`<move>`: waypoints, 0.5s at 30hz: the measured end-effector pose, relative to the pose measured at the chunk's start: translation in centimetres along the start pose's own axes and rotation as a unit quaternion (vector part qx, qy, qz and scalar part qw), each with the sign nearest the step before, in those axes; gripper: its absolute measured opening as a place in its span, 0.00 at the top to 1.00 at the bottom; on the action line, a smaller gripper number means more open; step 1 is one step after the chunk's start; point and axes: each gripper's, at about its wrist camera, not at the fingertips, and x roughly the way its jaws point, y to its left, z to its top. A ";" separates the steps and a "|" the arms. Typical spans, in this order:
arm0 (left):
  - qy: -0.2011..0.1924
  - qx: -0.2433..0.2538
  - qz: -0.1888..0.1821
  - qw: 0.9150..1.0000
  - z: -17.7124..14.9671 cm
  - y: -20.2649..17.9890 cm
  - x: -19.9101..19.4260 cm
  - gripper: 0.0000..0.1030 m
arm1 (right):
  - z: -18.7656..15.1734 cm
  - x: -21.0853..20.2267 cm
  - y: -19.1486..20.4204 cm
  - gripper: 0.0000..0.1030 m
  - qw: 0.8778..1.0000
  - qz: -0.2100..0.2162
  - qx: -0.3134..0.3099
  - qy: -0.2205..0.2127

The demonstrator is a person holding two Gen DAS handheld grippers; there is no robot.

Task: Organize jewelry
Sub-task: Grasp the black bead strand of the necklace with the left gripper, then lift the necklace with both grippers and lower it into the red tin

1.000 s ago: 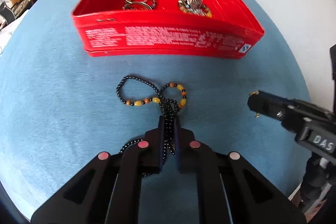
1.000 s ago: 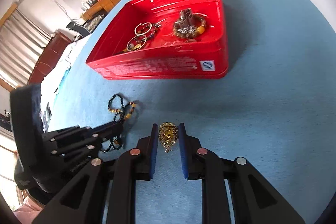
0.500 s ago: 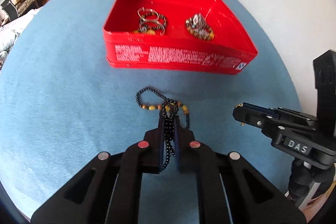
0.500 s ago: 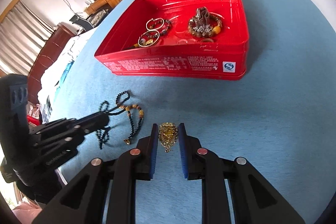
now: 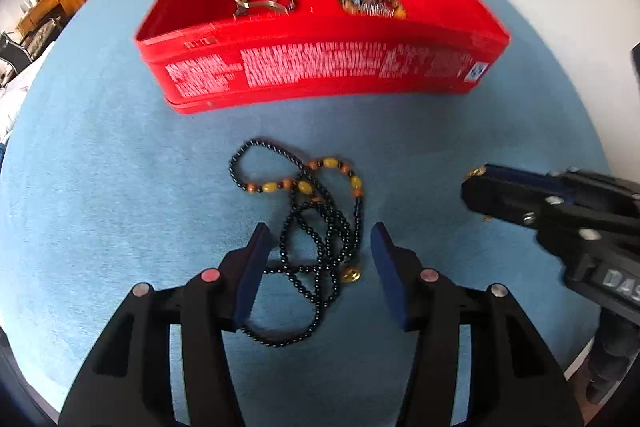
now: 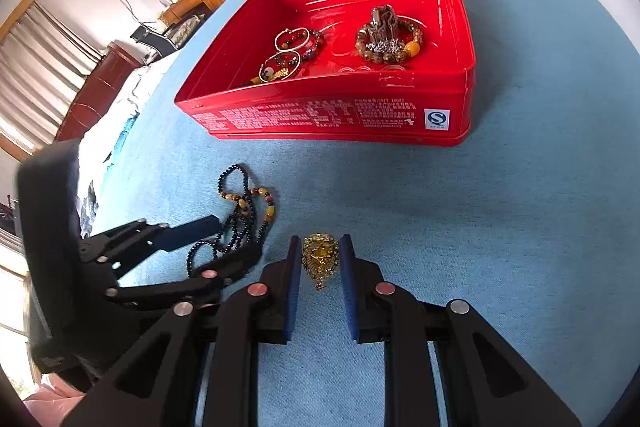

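1. Blue-covered tabletop (image 5: 100,187), round-edged; wooden cabinets and a curtained window behind.
2. Red tin (image 6: 456,95) toward far edge, open-topped. Inside: silver bangles (image 6: 290,49) on left half, brown bead bracelet (image 6: 390,43) with metal charms on right half.
3. Black bead necklace (image 5: 316,227) with amber beads, lying loose in tangled loops on cloth, between tin and near edge, clear of tin.
4. Left tool (image 5: 316,241): jaws opening, pads apart on either side of necklace strands, not pressing them.
5. Right tool (image 6: 320,251): closed on gold pendant (image 6: 320,259), pads against both its sides; pendant low over cloth, contact with cloth unclear.
6. Right tool to right of necklace, near it, not touching beads.
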 end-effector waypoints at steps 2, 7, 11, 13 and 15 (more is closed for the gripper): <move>-0.002 -0.002 0.011 1.000 0.2 0.1 0.2 0.68 | 0.0 -0.1 0.0 0.82 1.000 0.001 0.000 -0.001; -0.004 -0.012 0.005 1.000 0.1 1.2 0.1 0.94 | 0.0 -0.3 0.0 0.82 1.000 0.003 0.002 -0.002; -0.012 -0.035 -0.009 0.999 -0.4 2.3 -0.7 0.94 | 0.0 -0.2 0.0 0.82 1.000 0.007 0.004 0.001; -0.019 -0.043 -0.015 0.999 -0.6 3.3 -1.3 0.94 | -0.1 -0.2 0.2 0.82 1.000 0.008 0.001 0.002; -0.030 -0.052 -0.025 0.998 -0.8 3.6 -1.9 0.94 | -0.1 -0.2 0.3 0.82 1.000 0.009 0.001 0.001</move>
